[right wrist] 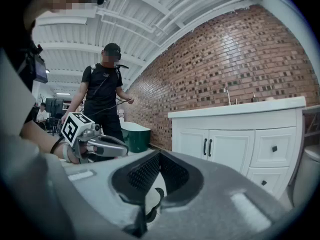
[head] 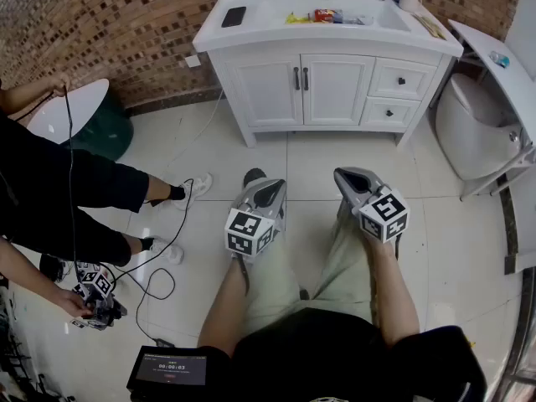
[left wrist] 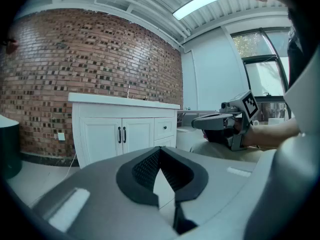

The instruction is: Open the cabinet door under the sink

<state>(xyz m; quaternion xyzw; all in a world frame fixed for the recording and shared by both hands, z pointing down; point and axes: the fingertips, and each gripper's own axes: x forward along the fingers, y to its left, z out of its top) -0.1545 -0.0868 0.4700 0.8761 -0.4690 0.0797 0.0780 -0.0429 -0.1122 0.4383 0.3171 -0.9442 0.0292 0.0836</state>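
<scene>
white cabinet doors (head: 289, 95) look shut

Two sets of tongs, the left tongs (head: 255, 177) and the right tongs (head: 347, 175), point toward one white cabinet (head: 244, 117) at twelve o'clock. The cabinet has two doors (head: 270, 92) (head: 337, 90), two dark handles (head: 296, 79) (head: 306, 79), two drawers (head: 415, 87) (head: 404, 118) and two knobs (head: 401, 80) (head: 389, 113). Its worktop (head: 216, 33) carries one sink (head: 280, 8) and one black phone (head: 234, 17). One green bin (head: 107, 131) stands at ten o'clock. One bystander (head: 59, 193) at nine o'clock wears two white shoes (head: 198, 184) (head: 167, 251).
</scene>
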